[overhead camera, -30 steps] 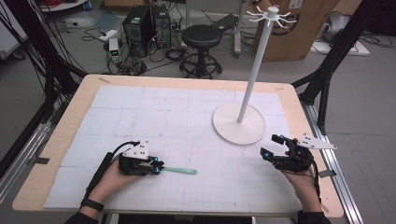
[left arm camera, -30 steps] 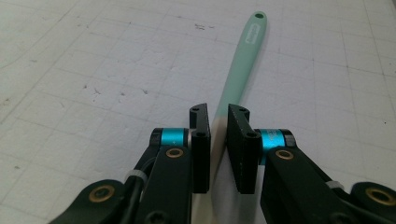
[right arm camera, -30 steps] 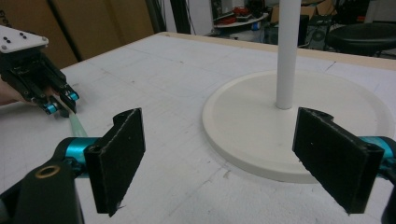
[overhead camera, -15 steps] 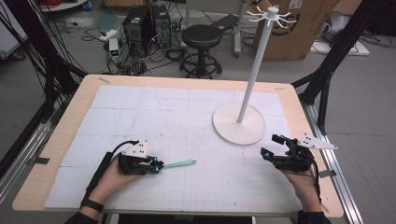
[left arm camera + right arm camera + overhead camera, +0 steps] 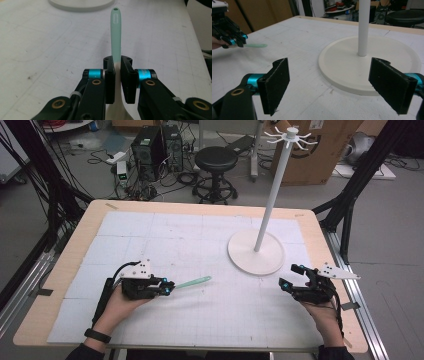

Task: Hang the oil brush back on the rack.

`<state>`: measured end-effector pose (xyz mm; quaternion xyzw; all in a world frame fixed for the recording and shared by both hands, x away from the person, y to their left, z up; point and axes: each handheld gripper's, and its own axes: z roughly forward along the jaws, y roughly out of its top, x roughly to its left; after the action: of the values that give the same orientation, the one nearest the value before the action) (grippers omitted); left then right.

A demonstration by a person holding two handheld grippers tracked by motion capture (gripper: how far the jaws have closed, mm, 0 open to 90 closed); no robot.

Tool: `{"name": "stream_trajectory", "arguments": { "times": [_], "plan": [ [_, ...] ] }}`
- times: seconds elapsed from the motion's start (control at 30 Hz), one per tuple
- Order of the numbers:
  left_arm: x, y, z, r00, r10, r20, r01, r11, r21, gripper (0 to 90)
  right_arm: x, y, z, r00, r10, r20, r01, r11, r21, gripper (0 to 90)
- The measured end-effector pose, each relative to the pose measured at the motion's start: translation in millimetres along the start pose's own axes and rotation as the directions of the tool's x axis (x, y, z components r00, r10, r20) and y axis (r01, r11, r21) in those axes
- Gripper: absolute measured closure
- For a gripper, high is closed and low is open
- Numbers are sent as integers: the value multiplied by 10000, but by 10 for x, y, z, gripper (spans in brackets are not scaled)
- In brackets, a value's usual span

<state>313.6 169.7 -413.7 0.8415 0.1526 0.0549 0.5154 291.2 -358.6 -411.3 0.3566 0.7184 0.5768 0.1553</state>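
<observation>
Since a second ago, the left gripper [image 5: 167, 288] has lifted the mint-green spoon [image 5: 192, 282] off the white mat [image 5: 150, 240], so its far end now points up and away toward the stand's round base [image 5: 256, 252]. Its jaws are clamped on the spoon's handle; in the left gripper view the handle [image 5: 116, 35] rises straight out from between the two black pads [image 5: 110, 82], with the hole at its tip uppermost. On the other side, the right gripper [image 5: 292, 277] rests near the table's right edge, just beside the base, unmoved. Its jaws stand wide apart with nothing between them; the right gripper view looks through the gap [image 5: 329, 85] at the white pole [image 5: 363, 27] and base.
</observation>
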Motion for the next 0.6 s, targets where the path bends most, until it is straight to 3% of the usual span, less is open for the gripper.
{"name": "stream_trajectory", "arguments": {
  "times": [0.27,0.6],
  "plan": [
    [27,341,-46,9999,29,-166,-42,9966,-820,827,-8,-8,3,10000,-34,77,33,10000,87,162],
    [97,757,-104,9988,-19,-490,-67,9846,-1748,827,-16,-12,5,10000,12,70,-13,9999,135,162]
  ]
}}
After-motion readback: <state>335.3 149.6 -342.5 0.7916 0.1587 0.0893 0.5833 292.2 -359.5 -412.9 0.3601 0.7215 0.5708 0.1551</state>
